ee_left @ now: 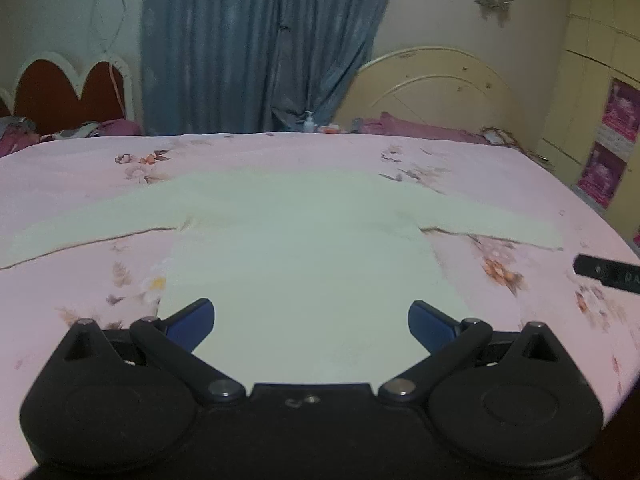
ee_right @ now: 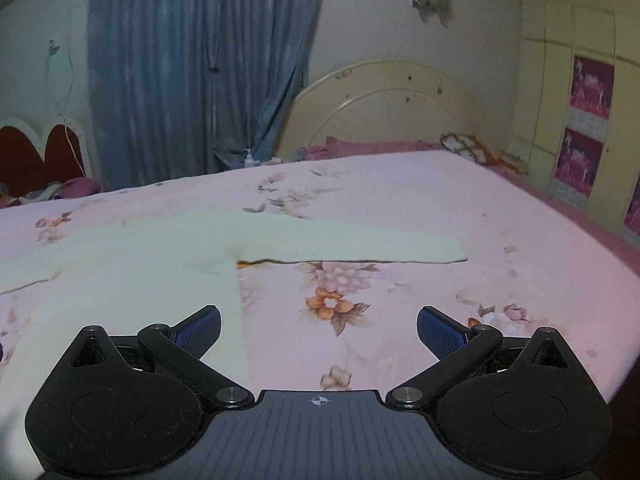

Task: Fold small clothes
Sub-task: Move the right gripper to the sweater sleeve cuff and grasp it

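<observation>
A: Sweater (ee_left: 296, 248), pale cream, lies flat on the pink floral bedsheet (ee_left: 500, 184), both sleeves spread straight out to the sides.

B: And the left gripper (ee_left: 311, 326)?

A: Jaws spread wide, nothing between them. It sits over the sweater's near hem, with the blue pads (ee_left: 196, 322) on either side of the body panel. Whether the pads touch the cloth, I cannot tell.

B: What about the right gripper (ee_right: 319, 330)?

A: Also wide apart and holding nothing. Its left pad (ee_right: 200, 328) is over the sweater's right edge, and its right pad is over bare sheet, near an orange printed flower (ee_right: 332, 304). The right sleeve (ee_right: 360, 246) stretches across the sheet beyond it.

B: Can you see one tool from the other?

A: In the left wrist view, a black piece (ee_left: 608, 272) juts in at the right edge, past the sleeve's cuff; likely part of the right gripper.

B: Surroundings?

A: Blue curtain (ee_right: 200, 68) behind the bed, cream headboard (ee_right: 384, 108) to its right, wardrobe (ee_right: 568, 92) along the right wall.
</observation>
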